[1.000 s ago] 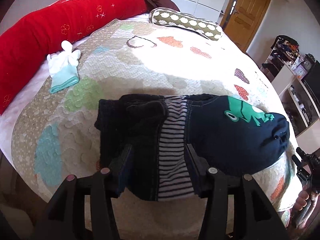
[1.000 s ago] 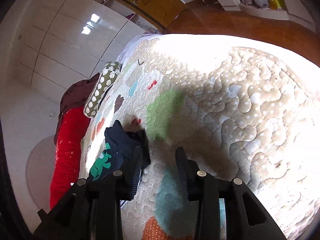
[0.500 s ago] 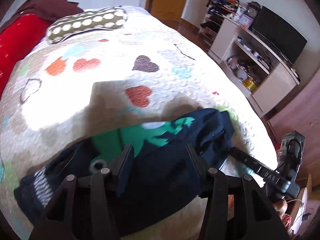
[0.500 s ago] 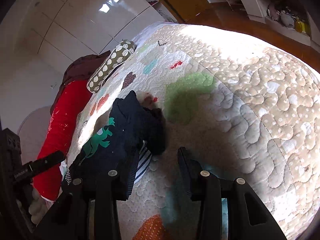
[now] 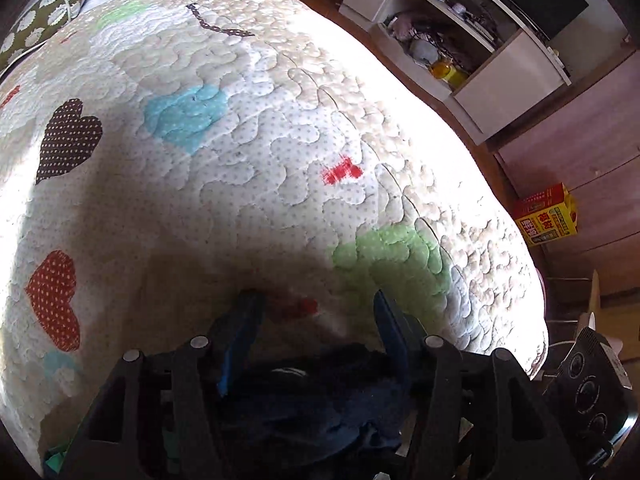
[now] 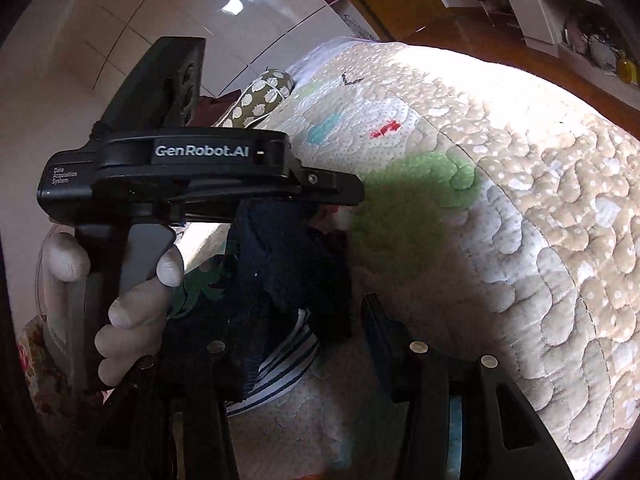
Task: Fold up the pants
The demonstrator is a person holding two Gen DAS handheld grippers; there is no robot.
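The dark navy pants (image 6: 280, 280), with a green print and a striped lining, lie bunched on the quilted bed (image 6: 520, 200). In the left wrist view only a dark fold of the pants (image 5: 320, 400) shows, low between the finger bases. My left gripper (image 5: 316, 312) is open over the pants' end, with quilt showing between its tips. It also shows in the right wrist view (image 6: 336, 192), held in a gloved hand above the pants. My right gripper (image 6: 320, 320) is open, its left finger over the pants' edge and its right finger over bare quilt.
A dotted green bolster (image 5: 36, 24) lies at the bed's far end. White shelves (image 5: 460, 40) with clutter stand beyond the bed's right edge, and a red and yellow box (image 5: 548, 216) sits on the wooden floor.
My left gripper has swung right along the pants to their end, so the pants dropped to the bottom of its view. My right gripper moved closer to the pants and to the left gripper.
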